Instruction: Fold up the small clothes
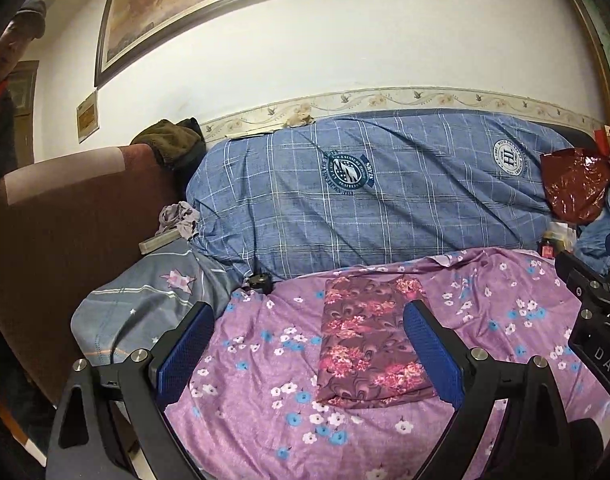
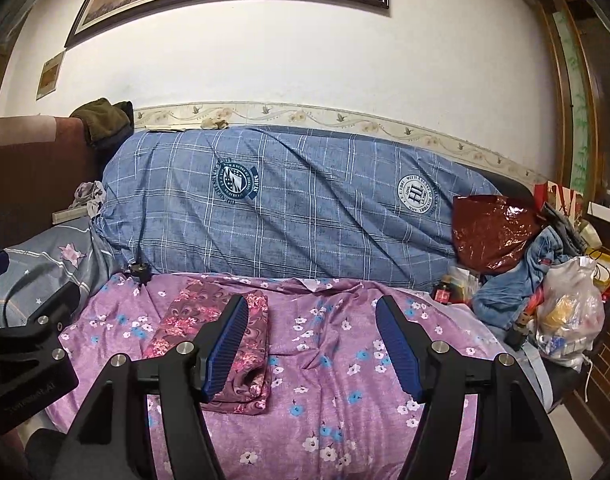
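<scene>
A maroon garment with pink flowers (image 1: 369,340) lies folded into a long rectangle on the purple flowered sheet (image 1: 257,420). My left gripper (image 1: 309,320) is open and empty, held above the sheet with the garment between its blue pads and closer to the right one. In the right wrist view the same garment (image 2: 209,312) lies left of centre, partly behind the left pad. My right gripper (image 2: 313,316) is open and empty above bare sheet (image 2: 337,400), to the right of the garment.
A blue checked bedding roll (image 2: 289,216) lies along the wall behind the sheet. A grey star-print pillow (image 1: 153,296) and brown headboard (image 1: 57,240) are at left. A dark red plastic bag (image 2: 489,232), blue clothes (image 2: 517,280) and a filled clear bag (image 2: 569,312) crowd the right. A person (image 1: 9,52) stands far left.
</scene>
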Demonstrator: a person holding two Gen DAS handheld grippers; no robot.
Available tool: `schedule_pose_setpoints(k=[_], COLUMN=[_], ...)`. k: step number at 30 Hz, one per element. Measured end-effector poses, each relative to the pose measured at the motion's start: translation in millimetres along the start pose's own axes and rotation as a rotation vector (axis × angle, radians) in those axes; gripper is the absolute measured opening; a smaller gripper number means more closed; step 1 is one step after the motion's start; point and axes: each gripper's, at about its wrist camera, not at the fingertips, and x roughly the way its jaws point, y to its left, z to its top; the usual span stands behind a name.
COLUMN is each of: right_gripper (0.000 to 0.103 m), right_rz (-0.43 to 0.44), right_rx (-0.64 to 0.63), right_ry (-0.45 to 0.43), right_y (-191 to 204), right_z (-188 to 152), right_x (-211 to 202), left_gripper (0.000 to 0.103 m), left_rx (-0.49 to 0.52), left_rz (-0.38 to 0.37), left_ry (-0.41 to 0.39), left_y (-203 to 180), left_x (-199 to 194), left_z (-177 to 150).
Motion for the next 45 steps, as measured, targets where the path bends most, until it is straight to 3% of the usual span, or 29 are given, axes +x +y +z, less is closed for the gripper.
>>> schedule_pose_setpoints(k=[19,36,45], right_gripper=[0.068,0.068,0.068], right_rz=[-0.023,-0.044,-0.033], right_rx=[-0.022,-0.019,-0.035], right_ry=[0.021,-0.032,0.021], right_y=[5,2,19], right_z=[1,12,11], right_x=[16,-26,11], left_gripper=[0.096,0.096,0.096], left_rx=[-0.051,-0.06,-0.068], left_rz=[-0.012,-0.065,-0.089], left_ry=[0.038,-0.032,0.019], left_y=[0,11,22], left_x=[33,-24,18], left_z=[6,0,7])
